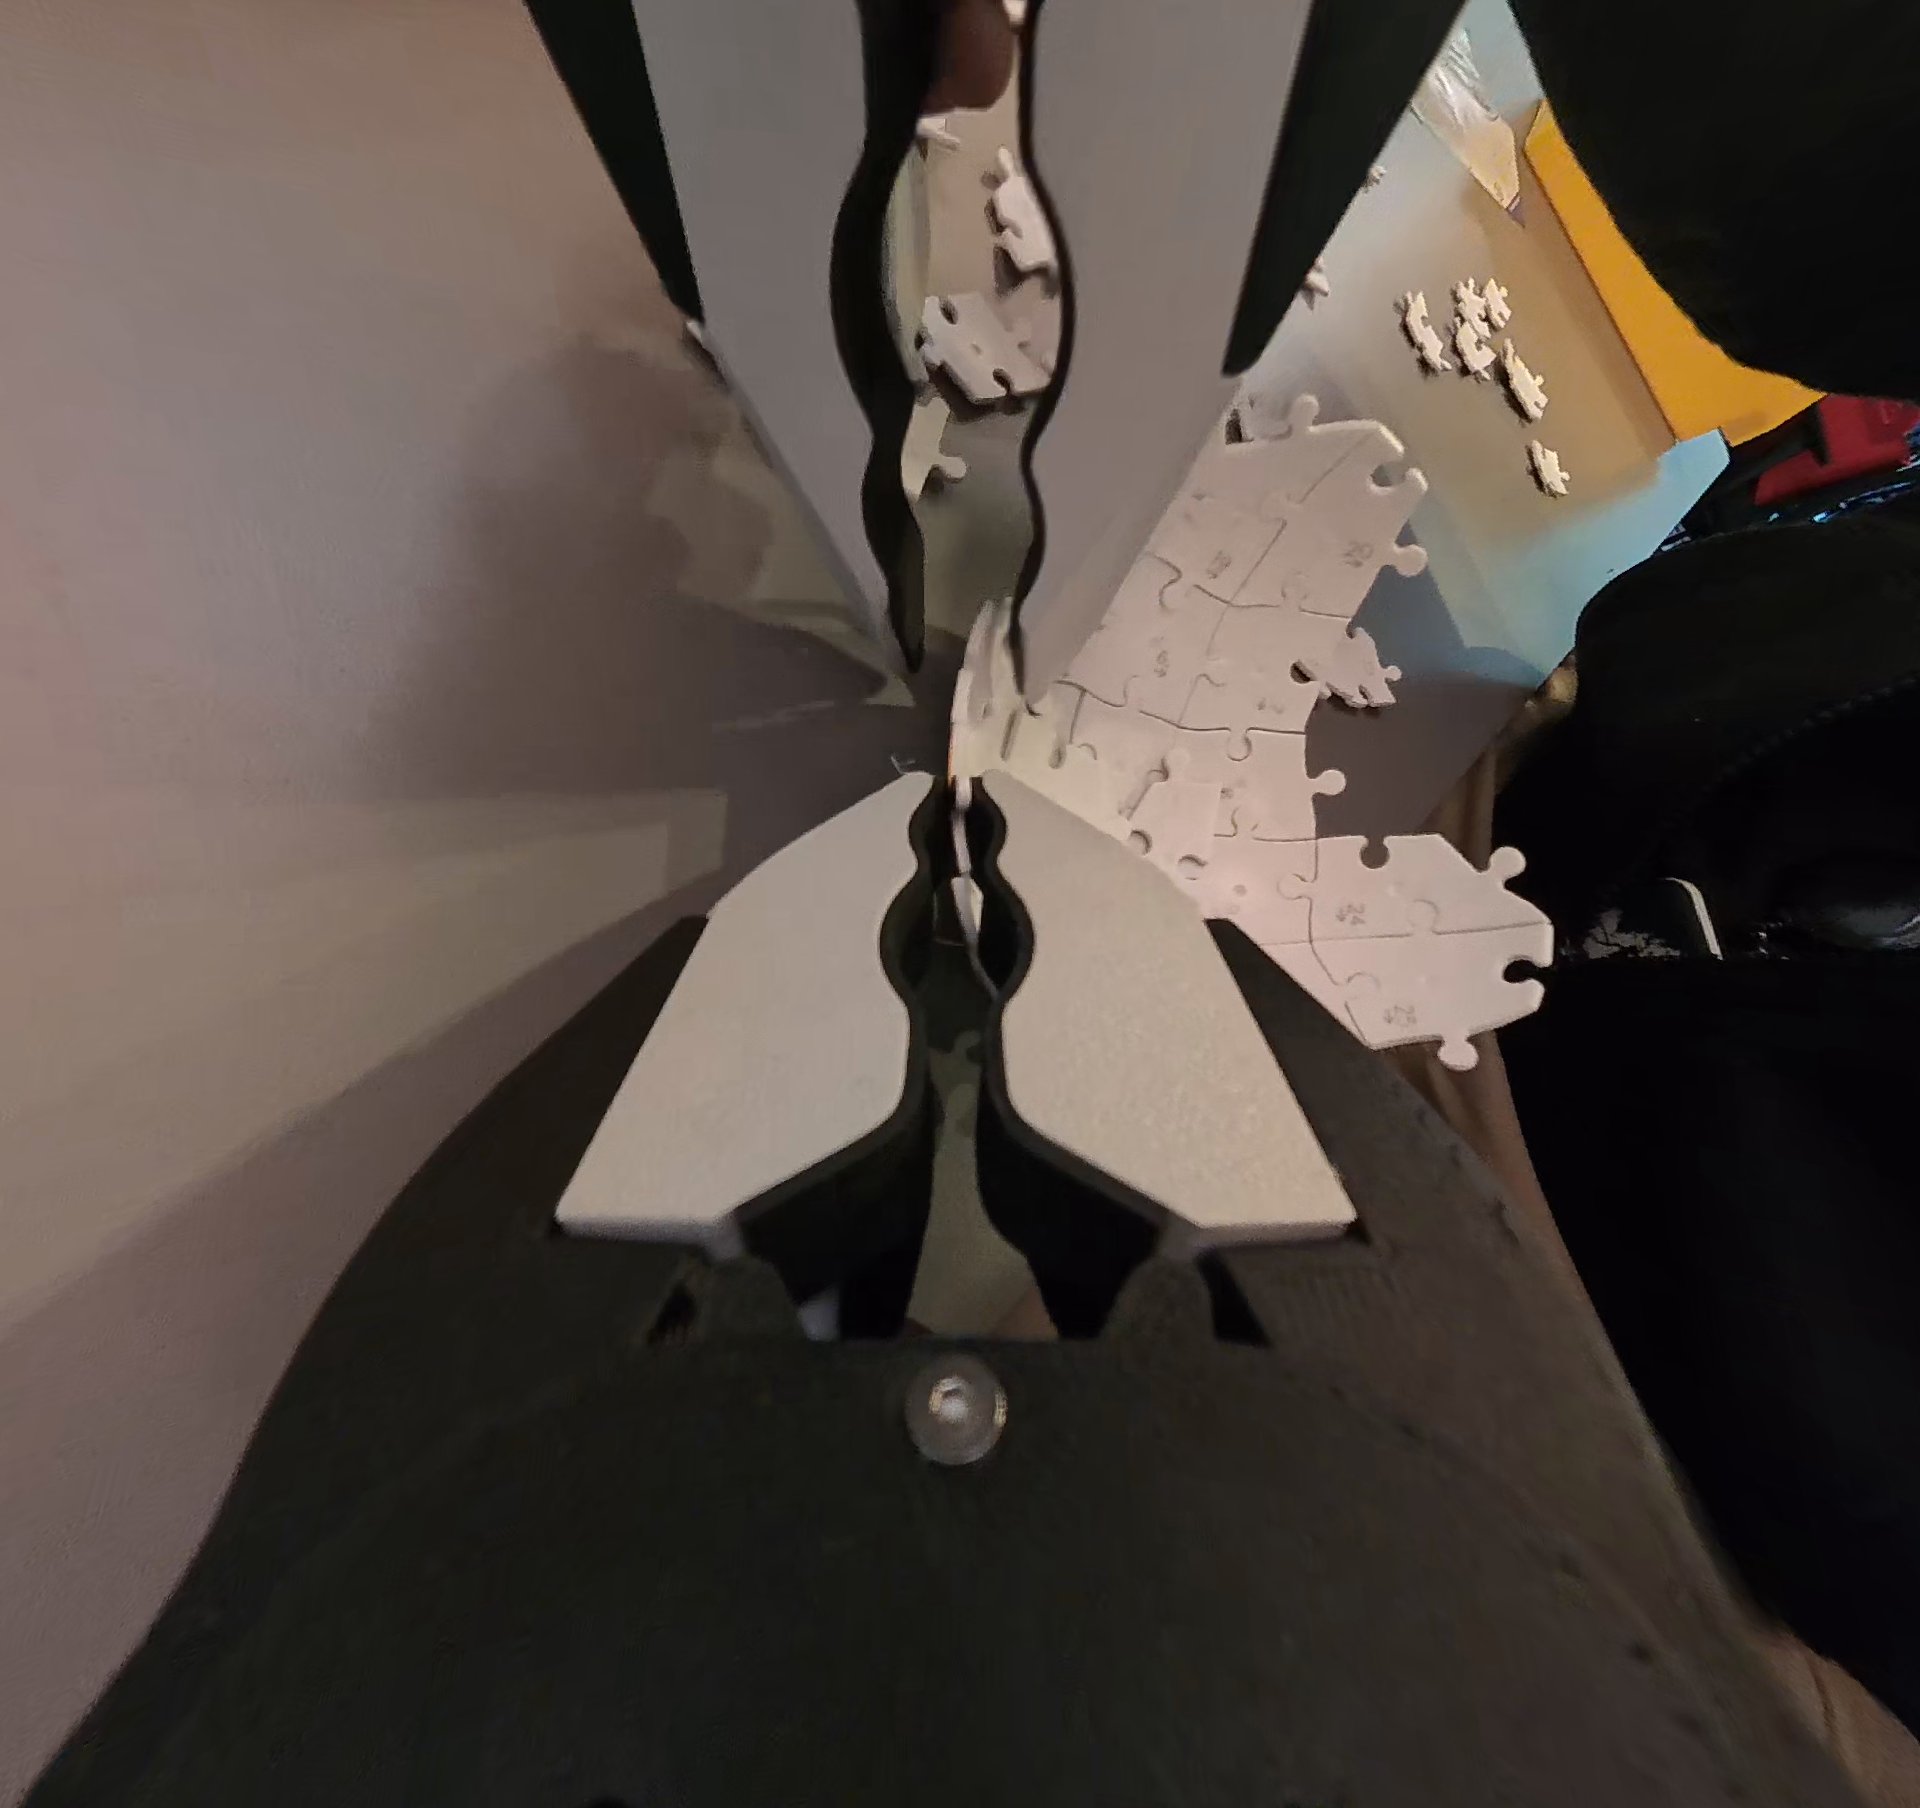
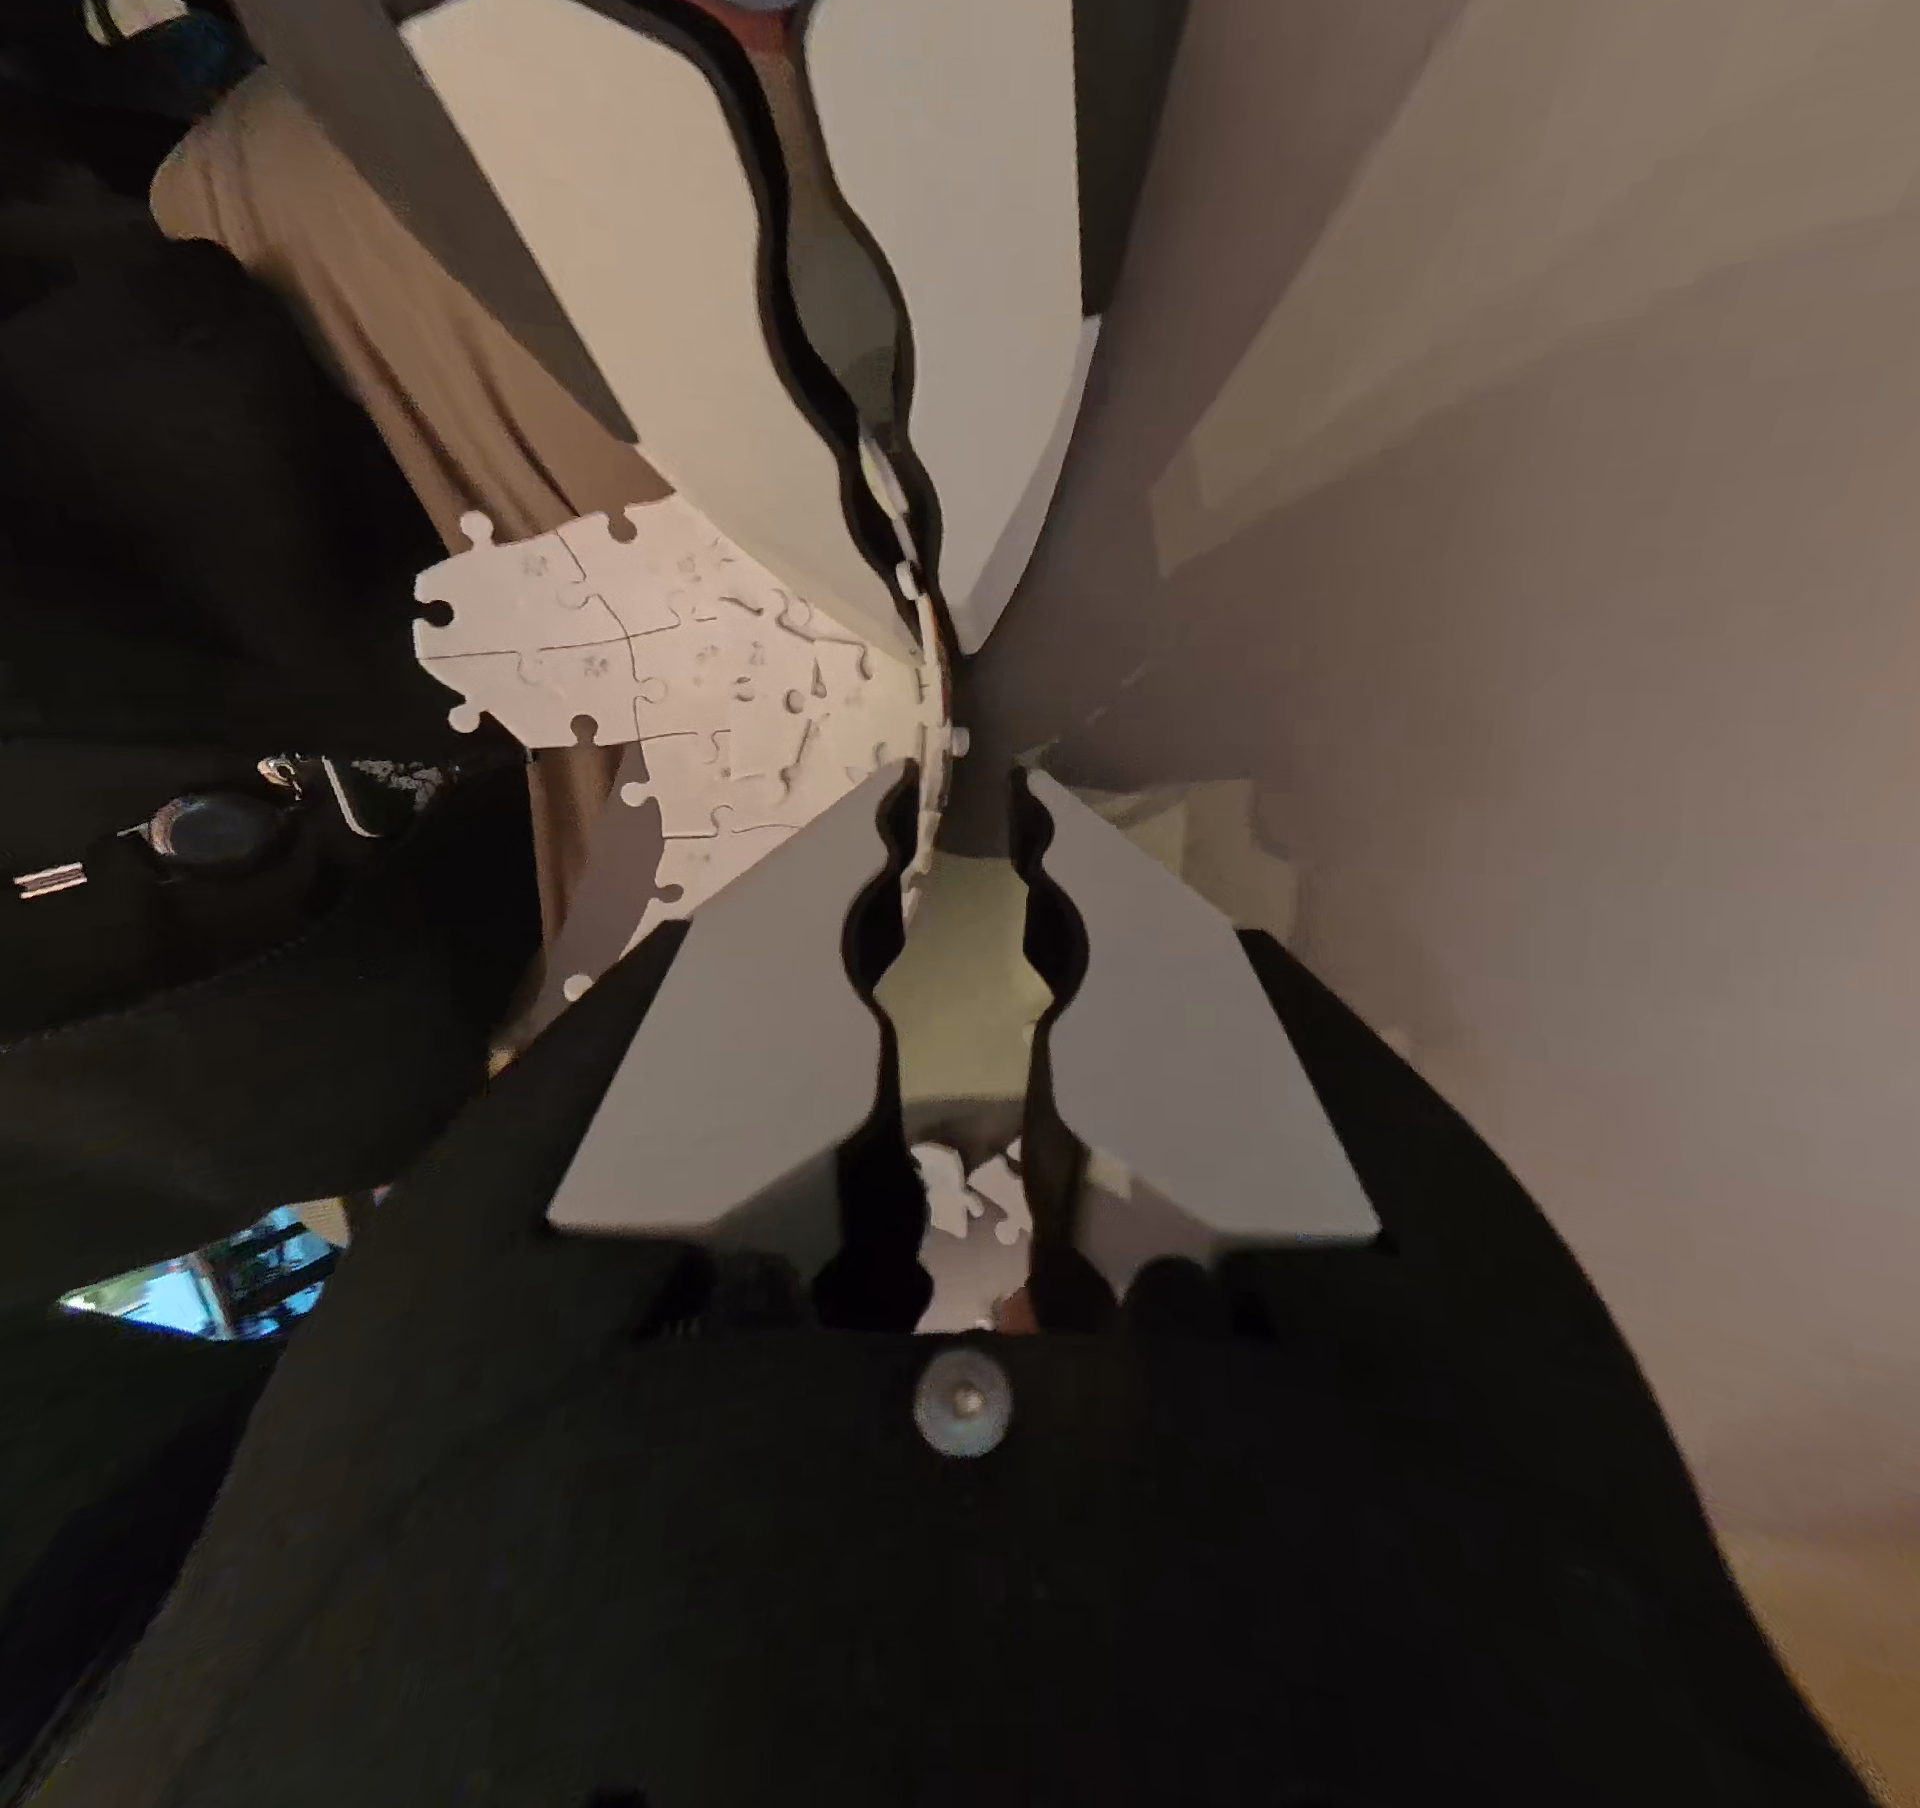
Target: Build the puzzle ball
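White puzzle pieces joined into a curved sheet (image 1: 1278, 750) hang in the air between your two tools, well above the table (image 1: 1403, 231). Your left gripper (image 1: 961, 808) has its fingers pressed nearly together on the thin edge of that sheet, which runs down into the narrow slot between the wavy black pads. The sheet fans out to the right in the left wrist view, its tabs and notches free along the outer rim, with small printed marks on the inner faces of the pieces.

Your right gripper (image 2: 961, 782) comes at the same sheet (image 2: 665, 678) from the opposite side. In its own view the fingers stand a little apart: the sheet's edge lies against the left finger (image 2: 790, 927), while a clear gap separates it from the right one. In the left wrist view that same tool (image 1: 966, 657) reaches down from the top, and its right fingertip touches the sheet's edge; whether it truly pinches the edge cannot be told.

Loose white pieces (image 1: 977, 345) lie on the pale table behind the tools, and a second small cluster (image 1: 1475, 345) sits farther right, near a yellow strip (image 1: 1652, 304) along the table's far side. Dark clothing (image 1: 1714, 1135) and beige fabric (image 2: 364, 356) fill the side where the sheet spreads out.
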`<state>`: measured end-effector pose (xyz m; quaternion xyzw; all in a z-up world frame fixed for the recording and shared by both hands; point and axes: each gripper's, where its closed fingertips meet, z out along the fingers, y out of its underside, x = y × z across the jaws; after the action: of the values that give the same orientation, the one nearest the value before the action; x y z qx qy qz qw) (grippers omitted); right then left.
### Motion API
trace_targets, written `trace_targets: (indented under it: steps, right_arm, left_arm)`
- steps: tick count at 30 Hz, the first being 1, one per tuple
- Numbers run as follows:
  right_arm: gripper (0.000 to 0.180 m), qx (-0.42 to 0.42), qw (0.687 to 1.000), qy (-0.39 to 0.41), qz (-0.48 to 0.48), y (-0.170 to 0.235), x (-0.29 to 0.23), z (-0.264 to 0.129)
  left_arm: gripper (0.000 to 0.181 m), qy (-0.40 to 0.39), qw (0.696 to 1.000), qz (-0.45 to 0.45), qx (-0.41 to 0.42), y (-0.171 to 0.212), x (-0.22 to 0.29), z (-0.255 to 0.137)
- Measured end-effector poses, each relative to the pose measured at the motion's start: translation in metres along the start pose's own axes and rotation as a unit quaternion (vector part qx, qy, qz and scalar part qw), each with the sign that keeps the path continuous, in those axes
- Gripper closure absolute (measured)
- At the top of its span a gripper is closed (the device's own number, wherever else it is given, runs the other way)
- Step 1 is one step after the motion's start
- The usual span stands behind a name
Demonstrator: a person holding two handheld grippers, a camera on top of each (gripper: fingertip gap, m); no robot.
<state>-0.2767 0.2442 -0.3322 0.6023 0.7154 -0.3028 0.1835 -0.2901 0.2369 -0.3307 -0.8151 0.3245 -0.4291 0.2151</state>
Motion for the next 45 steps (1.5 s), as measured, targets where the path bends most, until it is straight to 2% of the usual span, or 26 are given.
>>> trace_targets:
  steps: [4, 12, 20, 45]
  right_arm:
    - [0.175, 0.008, 1.000, -0.021, 0.004, -0.0008, -0.0020, 0.0077]
    - [0.177, 0.040, 0.998, -0.047, -0.019, -0.0023, -0.0048, 0.0072]
    - [0.179, 0.060, 0.997, -0.040, -0.042, -0.0021, -0.0045, 0.0047]
    - [0.179, 0.098, 0.995, -0.018, 0.000, -0.0048, 0.0045, 0.0006]
  left_arm:
    - [0.178, -0.004, 1.000, 0.000, 0.000, 0.0000, -0.0006, 0.0001]
    - [0.178, -0.002, 1.000, -0.001, 0.007, -0.0017, -0.0007, -0.0012]
    - [0.178, -0.004, 1.000, -0.005, 0.016, -0.0041, -0.0011, -0.0023]
    - [0.177, -0.051, 0.999, 0.013, 0.013, -0.0076, -0.0097, -0.0046]
